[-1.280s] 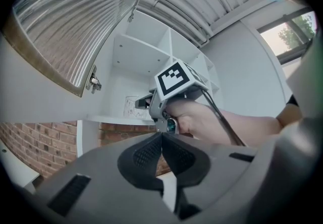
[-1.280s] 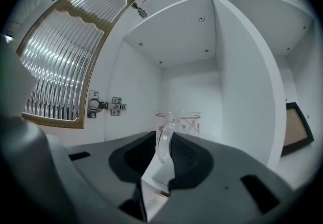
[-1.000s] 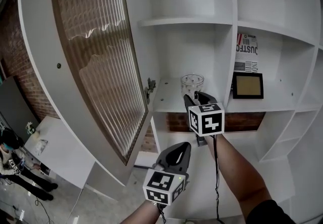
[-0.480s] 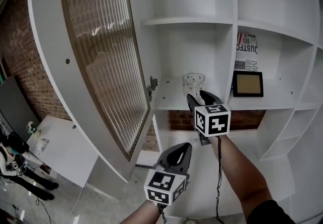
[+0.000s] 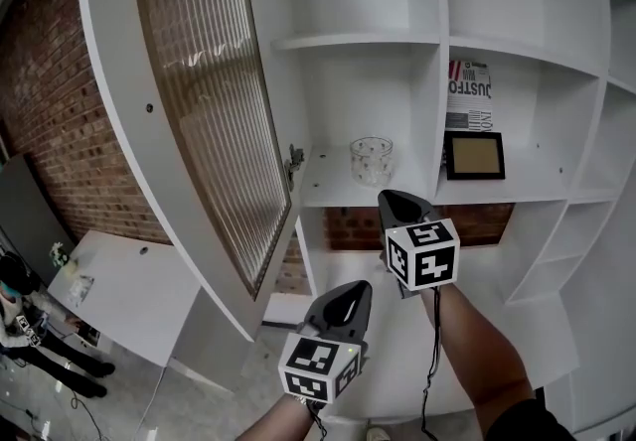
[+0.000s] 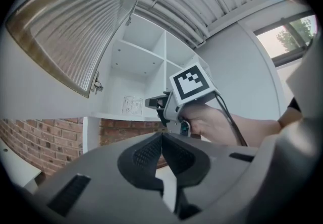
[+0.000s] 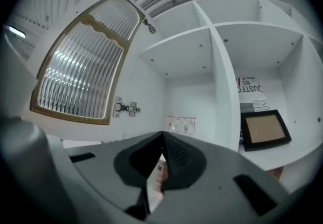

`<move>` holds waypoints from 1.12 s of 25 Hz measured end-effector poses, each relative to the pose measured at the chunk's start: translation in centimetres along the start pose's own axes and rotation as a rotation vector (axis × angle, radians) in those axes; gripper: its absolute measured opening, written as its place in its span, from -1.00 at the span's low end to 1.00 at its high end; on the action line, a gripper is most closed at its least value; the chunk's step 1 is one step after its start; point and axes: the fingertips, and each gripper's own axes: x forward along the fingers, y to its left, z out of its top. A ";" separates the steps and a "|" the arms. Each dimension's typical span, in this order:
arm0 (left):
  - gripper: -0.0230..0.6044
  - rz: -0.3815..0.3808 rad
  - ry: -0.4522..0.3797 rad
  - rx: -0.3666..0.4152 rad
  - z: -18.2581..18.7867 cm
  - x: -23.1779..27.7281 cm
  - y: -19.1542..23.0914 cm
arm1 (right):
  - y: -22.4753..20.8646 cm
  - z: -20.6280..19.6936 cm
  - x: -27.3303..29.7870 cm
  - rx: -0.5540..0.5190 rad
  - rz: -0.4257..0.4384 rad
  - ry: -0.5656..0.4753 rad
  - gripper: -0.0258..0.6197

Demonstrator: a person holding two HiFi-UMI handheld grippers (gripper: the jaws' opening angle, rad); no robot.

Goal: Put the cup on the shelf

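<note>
Head view first: the glass cup [image 5: 372,159] stands upright on the shelf [image 5: 328,193], in the compartment next to the open ribbed-glass door [image 5: 199,81]. The right hand-held gripper [image 5: 399,203] sits just below and in front of the cup, apart from it. The left hand-held gripper [image 5: 346,298] hangs lower, near the person. Left gripper view: its jaws meet, with nothing between them. Right gripper view: jaws pressed together and empty, the cup ahead on the shelf. The placing looks done to me, so the tidy finish would be drawing the right one straight back, clear of the cup and the door's edge.
</note>
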 end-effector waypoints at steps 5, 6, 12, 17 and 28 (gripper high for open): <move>-0.91 0.003 0.003 -0.017 -0.6 -2.9 -0.8 | 1.9 -0.5 -4.5 0.013 0.012 -0.027 -0.92; -0.91 0.003 0.003 -0.020 -0.8 -3.6 -1.1 | 2.4 -0.7 -5.6 0.019 0.018 -0.034 -0.92; -0.91 0.024 -0.002 -0.029 -1.6 -8.9 -1.8 | 5.9 -2.5 -12.0 0.056 0.036 -0.057 -0.92; -0.91 0.039 -0.006 0.005 -1.9 -12.5 -2.8 | 9.1 -4.1 -16.2 0.054 0.030 -0.042 -0.92; -0.91 -0.011 0.023 -0.005 -3.4 -18.8 -6.1 | 14.7 -6.9 -24.7 0.096 0.015 -0.006 -0.92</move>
